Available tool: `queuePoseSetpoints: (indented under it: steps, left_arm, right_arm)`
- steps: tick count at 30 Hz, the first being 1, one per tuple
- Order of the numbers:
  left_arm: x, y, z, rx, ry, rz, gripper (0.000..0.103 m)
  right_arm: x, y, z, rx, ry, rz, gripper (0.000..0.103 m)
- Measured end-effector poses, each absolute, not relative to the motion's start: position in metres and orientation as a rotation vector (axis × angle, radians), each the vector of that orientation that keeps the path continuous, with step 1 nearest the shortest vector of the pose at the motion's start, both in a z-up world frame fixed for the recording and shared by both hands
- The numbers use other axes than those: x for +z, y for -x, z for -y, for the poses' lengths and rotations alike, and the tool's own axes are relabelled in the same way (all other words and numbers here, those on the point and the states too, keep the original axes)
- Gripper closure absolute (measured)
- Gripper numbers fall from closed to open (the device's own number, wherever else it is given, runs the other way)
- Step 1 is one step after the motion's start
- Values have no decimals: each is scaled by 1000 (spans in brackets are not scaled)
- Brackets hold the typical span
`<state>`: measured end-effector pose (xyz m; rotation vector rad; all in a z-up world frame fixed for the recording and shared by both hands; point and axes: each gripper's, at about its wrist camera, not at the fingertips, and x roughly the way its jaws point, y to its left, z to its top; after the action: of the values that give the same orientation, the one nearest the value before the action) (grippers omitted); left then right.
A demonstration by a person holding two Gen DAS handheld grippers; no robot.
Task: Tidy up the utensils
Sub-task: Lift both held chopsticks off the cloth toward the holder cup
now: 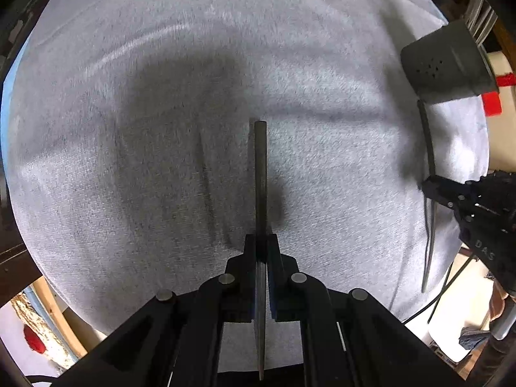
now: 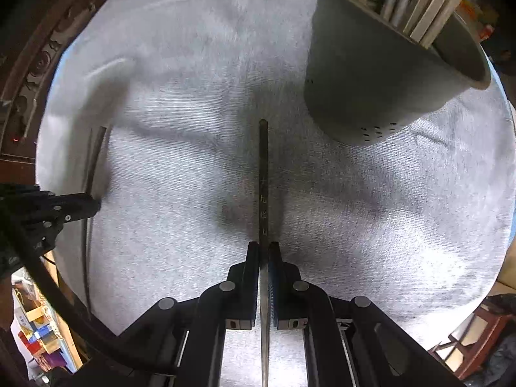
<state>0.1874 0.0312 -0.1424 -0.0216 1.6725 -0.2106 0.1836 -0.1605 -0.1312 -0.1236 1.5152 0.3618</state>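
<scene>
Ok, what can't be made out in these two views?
- Left wrist: left gripper hides the middle of its chopstick.
- Left wrist: holder is cut off at the edge.
- Right wrist: utensils in the holder run past the top edge; types unclear.

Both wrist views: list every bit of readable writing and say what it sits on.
"DAS": pale letters on the black body of the right gripper, seen in the left wrist view; the rest is cut off.
Four pale characters run down the chopstick held in the right gripper's fingers; too blurred to read.
Grey utensil holder: no writing visible.
</scene>
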Motion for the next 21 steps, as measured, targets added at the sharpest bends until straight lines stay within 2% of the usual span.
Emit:
queuePoseSetpoints:
  steps: [21]
  left_arm:
    - [-146,-178,-27,-172,-17,-1673,97]
  right_arm:
    - [-136,-177,155,416,82,-1522,97]
